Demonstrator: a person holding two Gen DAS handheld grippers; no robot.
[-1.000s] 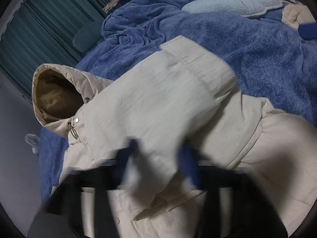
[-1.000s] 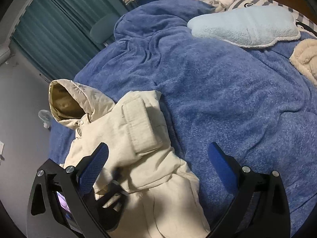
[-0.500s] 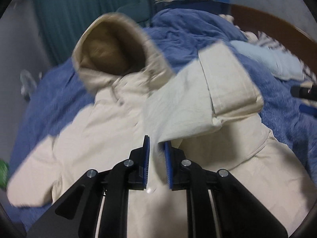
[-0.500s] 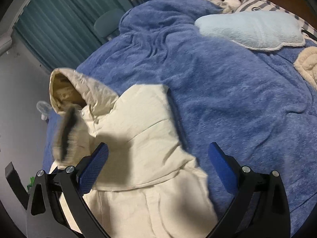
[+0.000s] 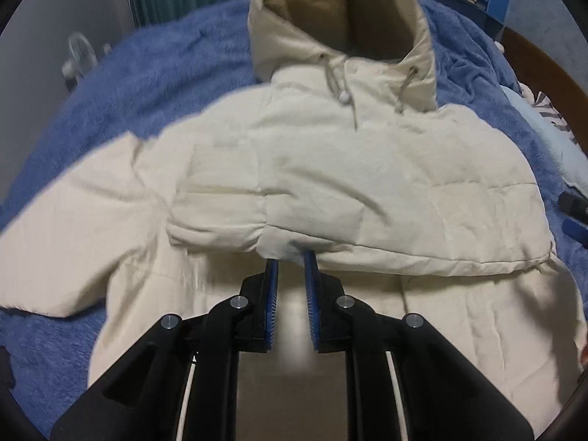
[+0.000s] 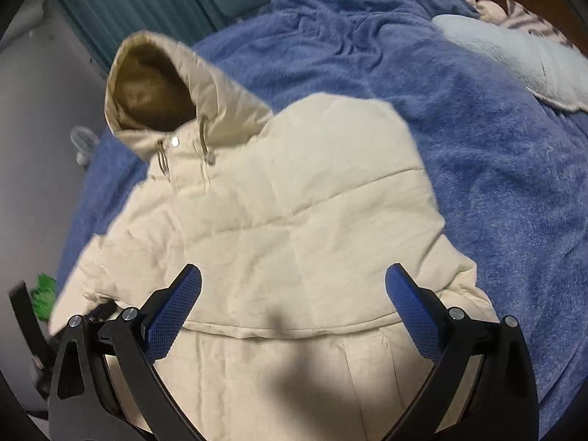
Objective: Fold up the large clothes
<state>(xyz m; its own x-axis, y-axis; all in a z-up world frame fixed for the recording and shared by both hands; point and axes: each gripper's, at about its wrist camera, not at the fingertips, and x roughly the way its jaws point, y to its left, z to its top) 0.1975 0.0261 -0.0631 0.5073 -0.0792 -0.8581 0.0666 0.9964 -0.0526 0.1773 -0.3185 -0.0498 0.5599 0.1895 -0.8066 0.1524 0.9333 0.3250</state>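
Observation:
A cream hooded padded jacket [image 5: 330, 169] lies front up on a blue fleece blanket [image 5: 110, 92], its hood [image 5: 341, 11] at the far end. One sleeve is folded across the chest. My left gripper [image 5: 290, 261] is nearly closed, its blue pads pinching the edge of that folded sleeve. The other sleeve stretches out to the left. In the right wrist view the same jacket [image 6: 294, 220] fills the middle, and my right gripper [image 6: 294, 279] hovers wide open over its waist with nothing between the fingers.
The blue blanket [image 6: 477, 147] covers the whole bed. A pale blue pillow [image 6: 514, 58] lies at the far right. Teal curtains [image 6: 147, 0] and a small fan [image 6: 82, 143] stand beyond the bed's left side. Something green [image 6: 44, 290] lies low on the left.
My left gripper has carried the sleeve across the jacket's chest and swung round to face the hood. The right gripper has moved left over the jacket's body, still open.

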